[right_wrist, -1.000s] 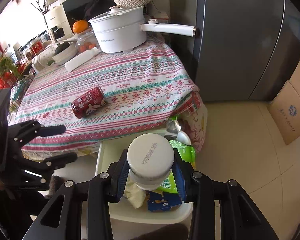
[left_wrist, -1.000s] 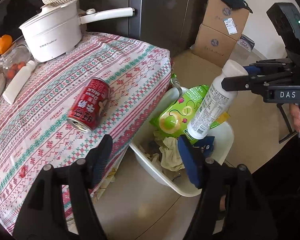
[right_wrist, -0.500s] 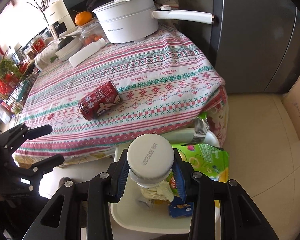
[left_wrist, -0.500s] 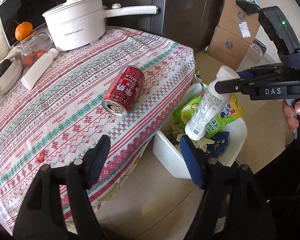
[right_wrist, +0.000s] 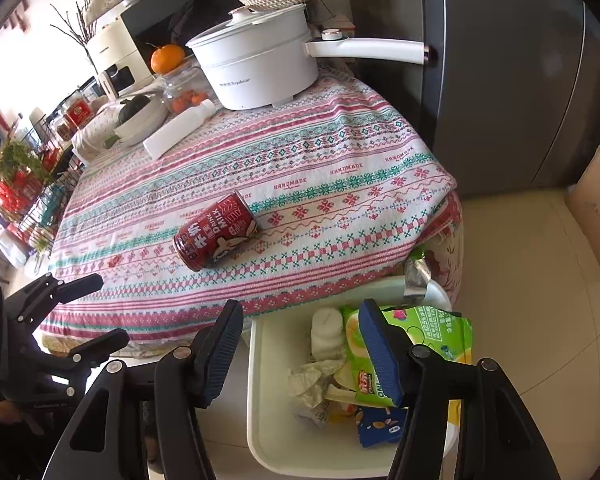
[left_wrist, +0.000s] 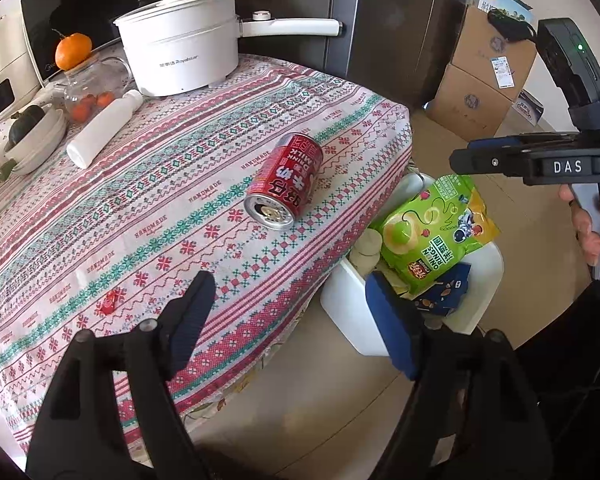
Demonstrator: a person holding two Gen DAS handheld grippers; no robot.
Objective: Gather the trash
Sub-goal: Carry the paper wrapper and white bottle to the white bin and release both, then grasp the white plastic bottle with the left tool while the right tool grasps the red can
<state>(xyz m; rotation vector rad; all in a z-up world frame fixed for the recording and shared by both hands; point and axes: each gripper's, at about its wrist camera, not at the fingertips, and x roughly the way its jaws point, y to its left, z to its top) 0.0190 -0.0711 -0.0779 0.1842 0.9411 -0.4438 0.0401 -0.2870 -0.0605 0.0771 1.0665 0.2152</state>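
Note:
A red milk-drink can [left_wrist: 286, 180] lies on its side on the patterned tablecloth [left_wrist: 148, 200], also in the right wrist view [right_wrist: 216, 232]. A white bin [right_wrist: 276, 432] stands on the floor by the table corner, holding a white bottle [right_wrist: 327, 334], a green snack bag [right_wrist: 424, 340] and crumpled wrappers. My right gripper [right_wrist: 304, 356] is open and empty above the bin; it shows in the left wrist view [left_wrist: 500, 156]. My left gripper [left_wrist: 296, 320] is open and empty over the table's edge, short of the can.
A white pot [left_wrist: 180, 56] with a long handle, a white bottle [left_wrist: 104, 128] lying flat, a glass jar with an orange [left_wrist: 74, 52] and a bowl stand at the table's back. A dark fridge [right_wrist: 500, 80] and cardboard boxes [left_wrist: 488, 76] stand behind.
My right gripper opened and the white bottle dropped into the bin. My left gripper moved back toward the table, nearer the can.

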